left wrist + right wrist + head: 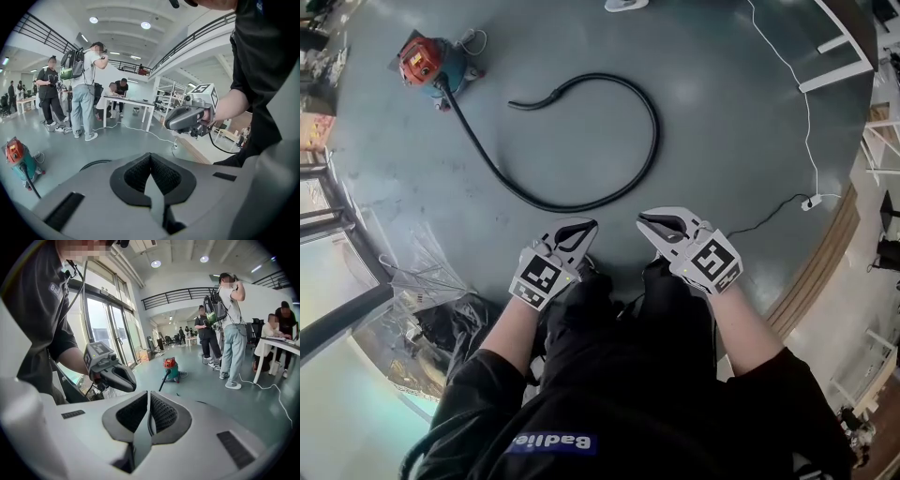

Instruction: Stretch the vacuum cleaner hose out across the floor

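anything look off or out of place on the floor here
The black hose lies curled in a wide loop rather than straight, with its free end hooked back toward the red vacuum cleaner. Crumpled clear plastic also lies loose on the floor at the left.

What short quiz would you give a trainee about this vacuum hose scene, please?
1. True or false: the left gripper is shut on the hose.
2. How does the hose lie on the floor? A straight; B in an open curve; C wound round the vacuum cleaner.
3. How do the right gripper's jaws stand, and what do they hold?
Key: 1 false, it is shut on nothing; 2 B; 3 shut, holding nothing.
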### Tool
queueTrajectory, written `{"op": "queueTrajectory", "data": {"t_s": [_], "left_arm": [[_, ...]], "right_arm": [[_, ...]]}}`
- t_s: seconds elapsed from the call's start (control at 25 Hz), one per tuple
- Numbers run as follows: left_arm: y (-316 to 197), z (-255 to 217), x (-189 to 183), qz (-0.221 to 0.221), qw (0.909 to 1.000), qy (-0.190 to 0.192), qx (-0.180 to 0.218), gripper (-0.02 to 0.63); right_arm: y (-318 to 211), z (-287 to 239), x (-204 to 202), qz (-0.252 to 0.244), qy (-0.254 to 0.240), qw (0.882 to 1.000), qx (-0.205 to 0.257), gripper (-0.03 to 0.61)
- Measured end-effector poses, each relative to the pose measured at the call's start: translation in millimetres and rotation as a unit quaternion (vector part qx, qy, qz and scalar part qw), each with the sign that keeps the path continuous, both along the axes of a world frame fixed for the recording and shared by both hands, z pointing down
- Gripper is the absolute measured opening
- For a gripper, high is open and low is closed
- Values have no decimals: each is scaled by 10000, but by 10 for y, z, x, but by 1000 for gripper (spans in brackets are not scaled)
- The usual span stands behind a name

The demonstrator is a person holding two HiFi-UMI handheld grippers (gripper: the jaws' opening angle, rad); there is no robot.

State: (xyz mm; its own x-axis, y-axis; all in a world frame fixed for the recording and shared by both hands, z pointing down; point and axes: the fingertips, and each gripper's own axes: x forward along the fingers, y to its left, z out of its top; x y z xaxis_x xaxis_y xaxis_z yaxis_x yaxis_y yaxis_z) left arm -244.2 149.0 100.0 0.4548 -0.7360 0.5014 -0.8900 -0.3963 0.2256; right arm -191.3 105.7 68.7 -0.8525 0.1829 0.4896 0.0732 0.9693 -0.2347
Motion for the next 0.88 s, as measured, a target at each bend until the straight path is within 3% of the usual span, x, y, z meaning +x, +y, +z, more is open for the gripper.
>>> {"op": "queueTrajectory", "data": {"t_s": [0.24, 0.32, 0.6, 0.88], "left_arm": [[-381, 824, 54, -123, 9996, -162, -209, 0], [-486, 1126, 89, -85, 9993, -172, -309, 30], [-820, 2241, 309, 274, 9978, -466, -391, 60], [-1050, 3670, 364, 611, 9949, -558, -569, 99]], "right_arm": [[-568, 746, 139, -22, 44, 10000, 74, 6], [-685, 1029, 145, -37, 38, 9999, 131, 6], [-926, 2123, 220, -355, -6, 9992, 182, 52], [-1191, 3365, 76, -783, -18, 9953, 568, 79]]}}
